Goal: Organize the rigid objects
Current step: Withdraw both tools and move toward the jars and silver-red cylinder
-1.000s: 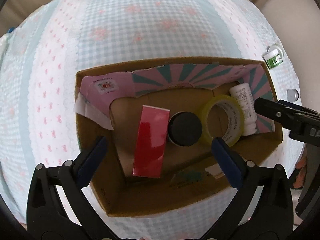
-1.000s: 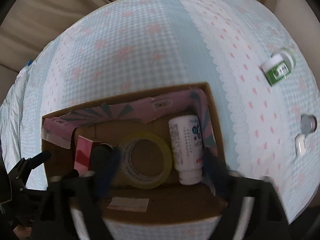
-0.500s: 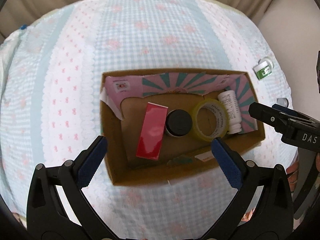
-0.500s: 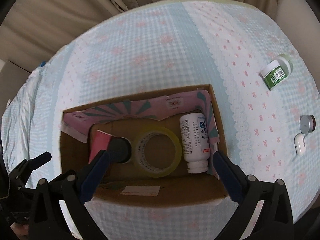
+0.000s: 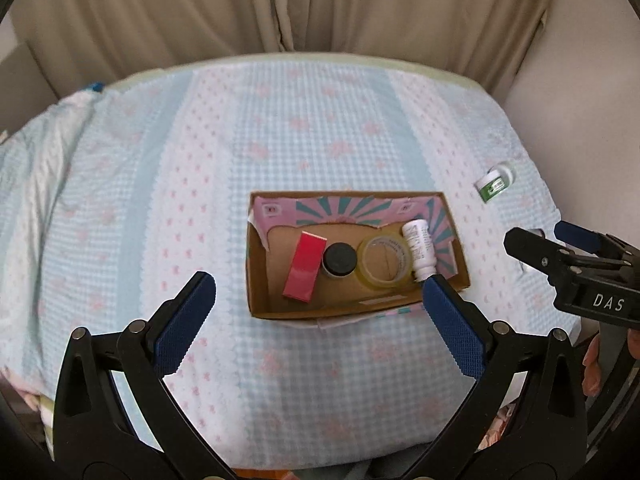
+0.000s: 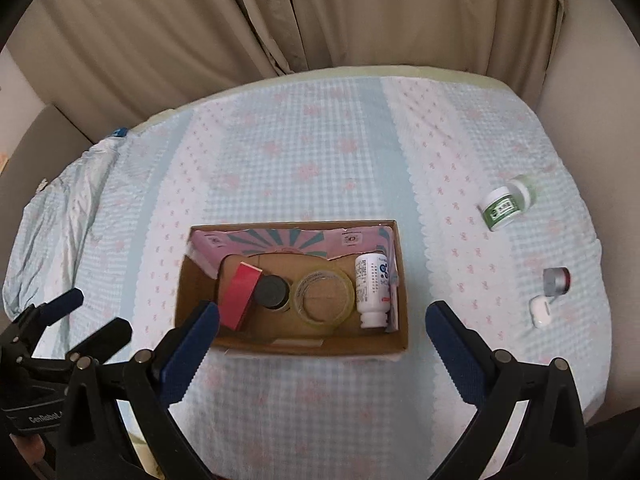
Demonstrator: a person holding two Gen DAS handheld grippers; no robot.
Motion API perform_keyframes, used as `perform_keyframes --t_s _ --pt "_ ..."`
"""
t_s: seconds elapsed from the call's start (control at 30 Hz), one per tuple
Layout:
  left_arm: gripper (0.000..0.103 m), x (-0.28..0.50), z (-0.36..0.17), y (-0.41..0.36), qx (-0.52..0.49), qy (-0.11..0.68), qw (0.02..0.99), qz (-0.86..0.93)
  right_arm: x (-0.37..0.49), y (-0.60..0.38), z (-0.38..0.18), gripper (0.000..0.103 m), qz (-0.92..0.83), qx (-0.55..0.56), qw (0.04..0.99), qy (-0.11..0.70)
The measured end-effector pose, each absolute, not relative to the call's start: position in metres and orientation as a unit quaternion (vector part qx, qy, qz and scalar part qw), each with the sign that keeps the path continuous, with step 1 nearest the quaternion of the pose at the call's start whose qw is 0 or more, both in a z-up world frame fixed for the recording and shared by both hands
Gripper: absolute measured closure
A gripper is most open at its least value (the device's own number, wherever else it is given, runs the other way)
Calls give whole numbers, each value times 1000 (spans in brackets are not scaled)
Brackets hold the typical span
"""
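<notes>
An open cardboard box [image 5: 256, 280] [image 6: 192, 292] sits mid-bed. It holds a red box [image 5: 303, 272] [image 6: 240, 294], a black-lidded jar [image 5: 339, 260] [image 6: 273, 291], a clear tape roll [image 5: 384, 261] [image 6: 323, 295] and a white bottle [image 5: 418, 248] [image 6: 373, 286]. On the cloth to the right lie a green-labelled jar [image 5: 495, 186] [image 6: 505, 206], a small silver tin [image 6: 556, 280] and a white earbud case [image 6: 540, 312]. My left gripper [image 5: 316, 294] [image 6: 68, 312] is open and empty, in front of the box. My right gripper [image 6: 322, 326] [image 5: 556, 232] is open and empty, high above the box's near side.
The bed [image 5: 320, 128] has a light blue and pink patterned cloth. Beige curtains [image 5: 280, 8] hang behind it. A wall [image 6: 592, 80] stands at the right. A crumpled quilt edge [image 6: 60, 208] lies at the far left.
Both grippers have pulled back and up from the box, so it looks much smaller. The objects in the box have not moved.
</notes>
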State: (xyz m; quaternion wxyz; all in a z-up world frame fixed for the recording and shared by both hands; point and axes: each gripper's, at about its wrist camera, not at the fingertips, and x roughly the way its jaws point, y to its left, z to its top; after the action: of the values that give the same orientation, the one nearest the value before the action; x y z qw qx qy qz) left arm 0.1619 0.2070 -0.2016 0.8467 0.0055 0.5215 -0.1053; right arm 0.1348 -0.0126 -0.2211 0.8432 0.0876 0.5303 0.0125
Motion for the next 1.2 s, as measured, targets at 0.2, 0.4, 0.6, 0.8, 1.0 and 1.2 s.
perform_keyframes --t_s 0.2,0.4,0.6,0.8,1.0,1.2 --pt "0 150 -173 195 14 494 861 -117 108 -23 -191 0 -11 70 860 505" --pt "0 145 -163 160 32 483 863 -144 86 -50 -171 0 -59 50 876 476" --pt "0 139 -160 107 46 480 862 -157 70 -107 -169 0 -106 64 872 473" --pt "0 138 -163 41 51 478 867 -132 62 -181 -176 0 -115 65 869 477" --pt "0 143 -176 -38 52 479 869 -113 65 -257 -191 0 -97 56 865 489" --pt "0 161 -190 -101 71 481 864 -128 75 -318 -211 0 -87 50 865 491"
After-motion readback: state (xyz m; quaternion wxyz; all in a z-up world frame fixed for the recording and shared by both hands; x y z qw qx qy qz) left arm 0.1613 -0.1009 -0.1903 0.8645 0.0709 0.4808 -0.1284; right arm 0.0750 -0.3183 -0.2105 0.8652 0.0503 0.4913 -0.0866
